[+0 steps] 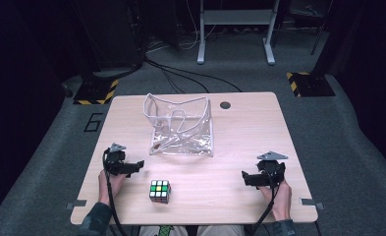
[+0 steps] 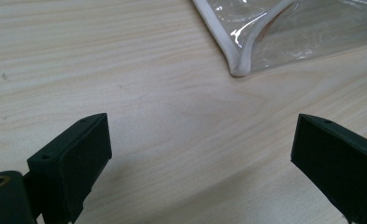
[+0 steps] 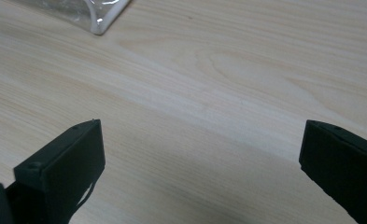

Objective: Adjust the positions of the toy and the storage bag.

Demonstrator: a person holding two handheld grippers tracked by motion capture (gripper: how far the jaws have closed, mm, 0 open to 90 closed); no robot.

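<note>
Resting on the worktop (image 1: 239, 147), a clear bag (image 1: 180, 125) with white piping stands open near the centre, toward the far edge. Cube (image 1: 160, 191) sits by the near edge, well apart from the bag. Left gripper (image 1: 136, 165) lies just left of the cube, right gripper (image 1: 247, 178) near the right side; each is held by a hand. Left gripper view: jaws wide apart, holding nothing, bag corner (image 2: 239, 65) ahead on bare wood. Right gripper view: jaws equally wide, empty, bag corner (image 3: 99, 25) at upper left. The cube appears in the high view.
</note>
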